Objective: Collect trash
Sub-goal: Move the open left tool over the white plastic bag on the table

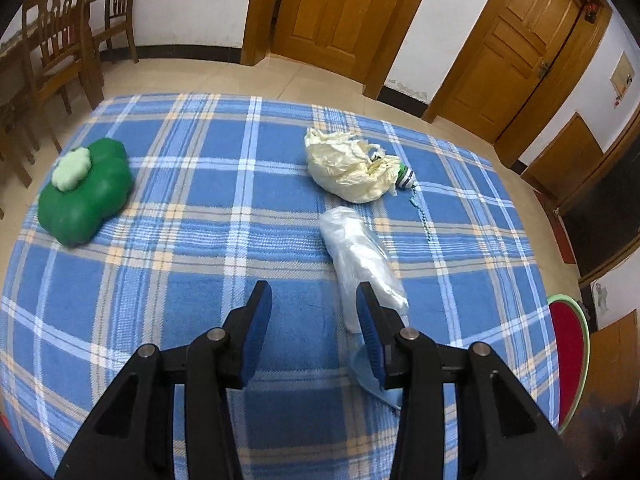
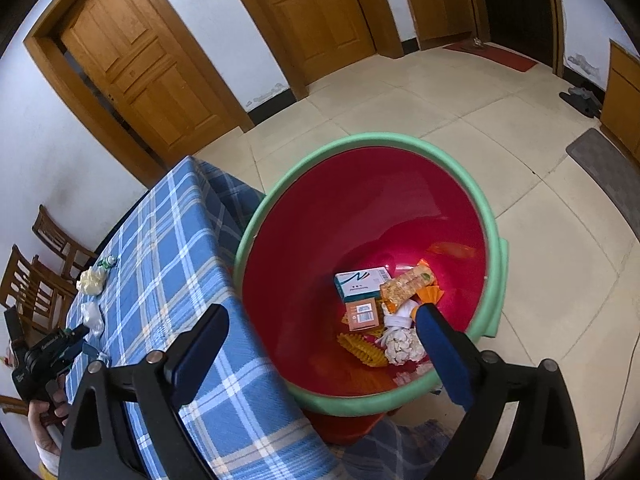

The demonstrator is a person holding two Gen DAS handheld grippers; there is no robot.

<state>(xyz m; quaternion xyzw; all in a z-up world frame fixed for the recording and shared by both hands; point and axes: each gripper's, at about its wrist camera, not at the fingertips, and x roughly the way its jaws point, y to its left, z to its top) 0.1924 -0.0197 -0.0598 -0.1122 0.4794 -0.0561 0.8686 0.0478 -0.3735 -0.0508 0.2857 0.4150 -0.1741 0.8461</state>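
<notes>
On the blue plaid tablecloth (image 1: 200, 240) lies a clear plastic bag (image 1: 360, 256), just ahead of my left gripper (image 1: 312, 300) and partly behind its right finger. The jaws stand a little apart with only cloth between them. Farther back sits a crumpled cream wrapper (image 1: 352, 164) with a small striped green-and-white piece (image 1: 406, 178) beside it. My right gripper (image 2: 322, 312) hangs wide open and empty over the red bin with a green rim (image 2: 496, 240). At its bottom lie a white box (image 2: 362, 282), a small brown box (image 2: 362, 314) and snack wrappers.
A green flower-shaped box (image 1: 86, 192) sits at the table's left. The bin (image 1: 568, 360) stands off the table's right edge. Wooden chairs (image 1: 56, 48) stand at the far left, wooden doors (image 1: 344, 12) behind. A hand (image 2: 44, 412) holds the left gripper.
</notes>
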